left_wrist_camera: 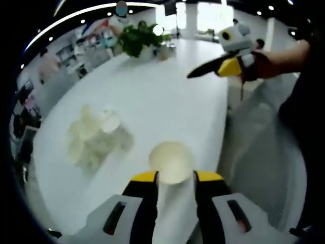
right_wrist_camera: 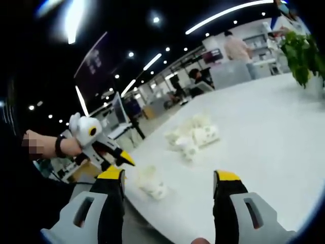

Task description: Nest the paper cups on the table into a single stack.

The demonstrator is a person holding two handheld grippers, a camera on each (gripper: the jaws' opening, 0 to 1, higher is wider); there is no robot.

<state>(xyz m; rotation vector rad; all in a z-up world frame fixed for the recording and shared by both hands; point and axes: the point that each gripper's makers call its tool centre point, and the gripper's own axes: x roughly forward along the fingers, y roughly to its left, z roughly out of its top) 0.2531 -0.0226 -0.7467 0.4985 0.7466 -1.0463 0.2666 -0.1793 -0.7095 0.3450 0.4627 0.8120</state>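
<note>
White table (left_wrist_camera: 152,96), paper cup (left_wrist_camera: 171,161) pinched between left jaws, right jaws spread.

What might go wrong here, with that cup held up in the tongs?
The left tongs hold one paper cup clear of the white table; squeezing could crush it. The loose cups lie tumbled, so nesting may snag. The right tongs are open and hold nothing near the edge.

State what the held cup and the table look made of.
Cup between the left gripper jaws: likely thin paper, matte off-white, judging by its dull rim and soft look; blur leaves this open. Table: smooth white top, probably laminate or painted, faintly glossy.
</note>
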